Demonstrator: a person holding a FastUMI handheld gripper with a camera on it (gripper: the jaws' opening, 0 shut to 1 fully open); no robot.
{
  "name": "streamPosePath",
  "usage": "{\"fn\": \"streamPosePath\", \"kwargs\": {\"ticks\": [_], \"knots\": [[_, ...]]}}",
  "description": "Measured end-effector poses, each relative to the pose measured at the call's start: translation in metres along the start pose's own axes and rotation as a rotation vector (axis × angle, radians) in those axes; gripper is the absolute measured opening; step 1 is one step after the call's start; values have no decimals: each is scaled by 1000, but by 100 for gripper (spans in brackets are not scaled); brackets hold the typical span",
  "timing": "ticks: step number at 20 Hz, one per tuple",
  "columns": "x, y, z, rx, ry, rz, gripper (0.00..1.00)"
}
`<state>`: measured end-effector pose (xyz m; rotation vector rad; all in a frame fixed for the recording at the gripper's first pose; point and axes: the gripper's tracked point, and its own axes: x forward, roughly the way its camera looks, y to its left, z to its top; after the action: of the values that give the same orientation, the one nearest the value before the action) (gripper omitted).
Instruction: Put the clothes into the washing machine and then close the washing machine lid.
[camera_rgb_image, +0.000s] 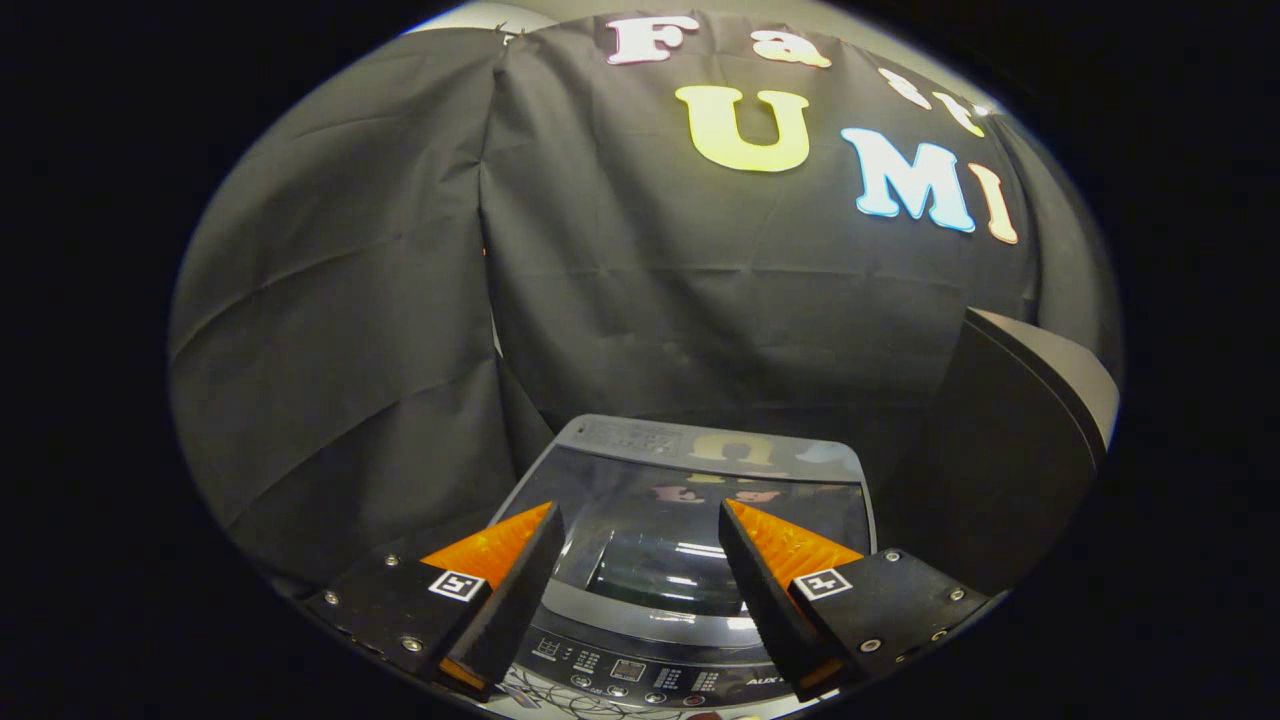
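A small grey top-loading washing machine (690, 450) stands below and just ahead of my fingers. Its dark glass lid (650, 515) lies flat and shut over the tub and reflects the ceiling lights. A control panel (620, 675) with small buttons runs along the machine's near edge, under the fingers. My gripper (637, 520) hovers above the lid, open, with nothing between its orange and black fingers (500, 560). The gap between them frames the middle of the lid.
Black booth cloth hangs close behind the machine and to its left. A dark rounded object with a grey rim (1020, 430) stands right of the machine, near the right finger.
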<state>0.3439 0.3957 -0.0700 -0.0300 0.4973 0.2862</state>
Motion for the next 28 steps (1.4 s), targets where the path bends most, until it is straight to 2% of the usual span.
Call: {"fn": "streamPosePath", "kwargs": {"ticks": [5,9,12,16,28], "knots": [[-43,-18,30,37,-108,-16,96],[-88,-55,55,63,-197,-65,96],[-123,-92,68,33,-251,-109,96],[-161,-135,59,38,-271,-117,96],[-292,-274,30,24,-355,-250,96]]}}
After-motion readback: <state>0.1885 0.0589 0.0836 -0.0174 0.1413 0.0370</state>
